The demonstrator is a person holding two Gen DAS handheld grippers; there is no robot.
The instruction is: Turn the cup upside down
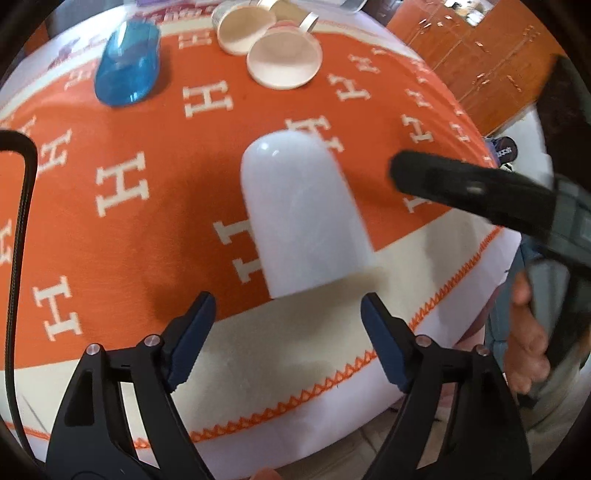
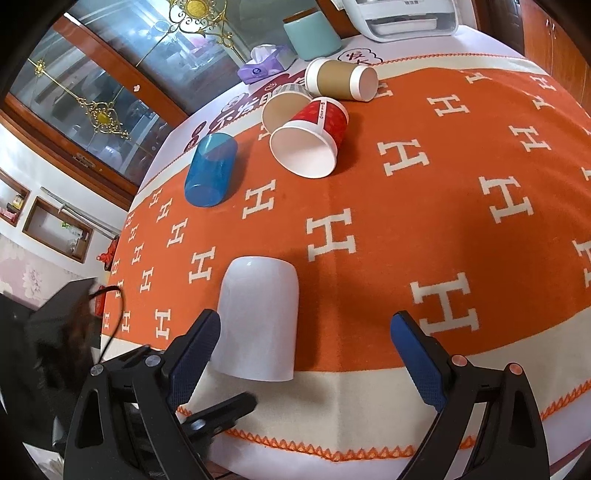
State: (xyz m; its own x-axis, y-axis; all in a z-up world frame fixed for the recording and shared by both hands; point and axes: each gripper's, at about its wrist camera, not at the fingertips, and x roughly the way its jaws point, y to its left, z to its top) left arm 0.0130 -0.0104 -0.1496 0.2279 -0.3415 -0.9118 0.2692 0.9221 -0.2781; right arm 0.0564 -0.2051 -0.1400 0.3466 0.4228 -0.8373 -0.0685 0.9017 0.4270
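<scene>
A white cup (image 1: pixel 301 218) stands upside down, closed base up, on the orange H-patterned cloth (image 1: pixel 147 221) near its front border. It also shows in the right wrist view (image 2: pixel 258 317). My left gripper (image 1: pixel 288 339) is open and empty, just short of the cup's rim. My right gripper (image 2: pixel 306 354) is open and empty; its left finger (image 2: pixel 195 350) sits close beside the cup's lower left side. The right gripper also shows in the left wrist view as a dark finger (image 1: pixel 461 184) to the cup's right.
A blue plastic cup (image 2: pixel 210 170) lies on its side at the back left. A red paper cup (image 2: pixel 310 140), a brown paper cup (image 2: pixel 340 79) and another paper cup (image 2: pixel 282 107) lie on their sides behind. A tissue pack (image 2: pixel 264 66), a teal jar (image 2: pixel 312 31) and a white appliance (image 2: pixel 402 18) stand at the far edge.
</scene>
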